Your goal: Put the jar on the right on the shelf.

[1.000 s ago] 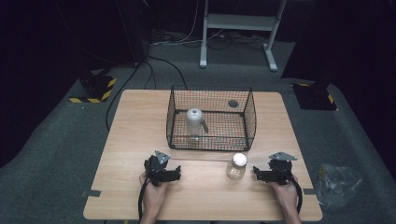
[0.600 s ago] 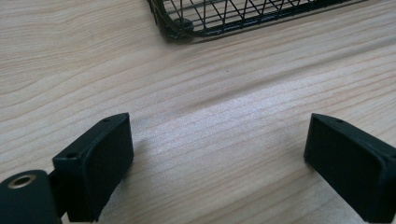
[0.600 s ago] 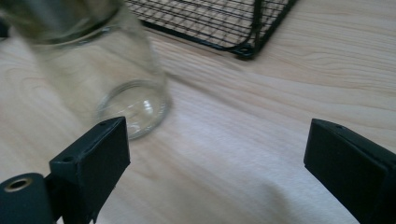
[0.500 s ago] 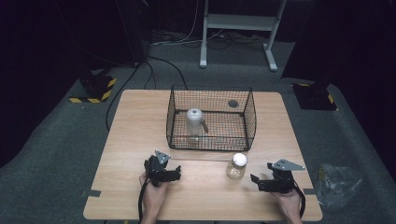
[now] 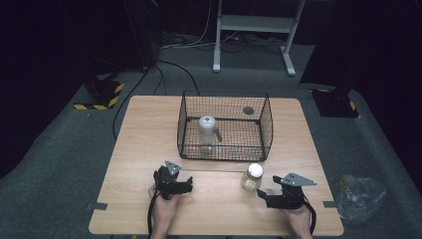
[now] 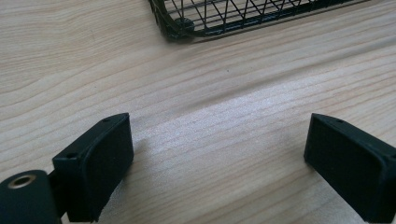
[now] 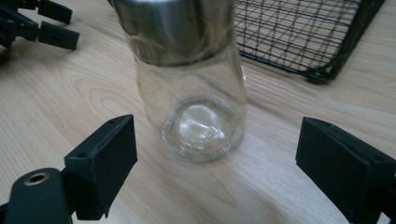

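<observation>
We're in the approach step: right gripper [image 5: 263, 195] is lined up on the glass jar [image 5: 252, 177], which stands upright on the table [image 5: 124, 149] just in front of the wire basket [image 5: 225, 126]. In the right gripper view the jar [image 7: 191, 79] sits ahead of the pads [image 7: 105, 163], not yet between them; its jaws have just been closing but remain well apart with nothing gripped. Left gripper [image 5: 185, 185] rests on bare wood, jaws wide and empty. A second jar [image 5: 207, 130] is already inside the basket. Our read: next, push the right gripper forward until the pads flank the glass below the metal lid [image 7: 173, 28], then close.
</observation>
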{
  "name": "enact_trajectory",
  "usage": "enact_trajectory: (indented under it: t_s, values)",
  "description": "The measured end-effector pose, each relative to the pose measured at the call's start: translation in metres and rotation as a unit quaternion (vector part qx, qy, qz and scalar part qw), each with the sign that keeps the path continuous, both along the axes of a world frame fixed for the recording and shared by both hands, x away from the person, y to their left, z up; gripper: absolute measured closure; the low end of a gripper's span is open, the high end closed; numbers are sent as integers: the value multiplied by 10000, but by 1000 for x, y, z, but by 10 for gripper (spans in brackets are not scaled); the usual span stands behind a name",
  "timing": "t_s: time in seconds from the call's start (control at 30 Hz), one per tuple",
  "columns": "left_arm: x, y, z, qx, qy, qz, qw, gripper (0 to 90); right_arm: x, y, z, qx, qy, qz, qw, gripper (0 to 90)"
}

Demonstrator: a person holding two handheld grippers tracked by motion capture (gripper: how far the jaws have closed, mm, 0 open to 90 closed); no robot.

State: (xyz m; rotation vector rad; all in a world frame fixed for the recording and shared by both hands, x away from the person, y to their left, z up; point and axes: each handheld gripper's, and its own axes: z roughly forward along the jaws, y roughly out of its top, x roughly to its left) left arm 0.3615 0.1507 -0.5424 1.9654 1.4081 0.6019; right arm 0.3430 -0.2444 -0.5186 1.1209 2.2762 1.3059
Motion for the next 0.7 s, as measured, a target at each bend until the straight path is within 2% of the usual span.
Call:
enact_trajectory:
  t_s: [0.17, 0.4, 0.7]
  values:
    - [0, 0, 0, -5, -5, 10, 10000, 82, 3, 11, 5, 93, -93, 71, 9999, 144]
    - [0, 0, 0, -1, -7, 11, 10000, 82, 13, 26, 13, 90, -258, 111, 9996, 196]
    - [0, 0, 0, -4, -10, 13, 10000, 82, 21, 35, 17, 114, -388, 71, 9992, 254]
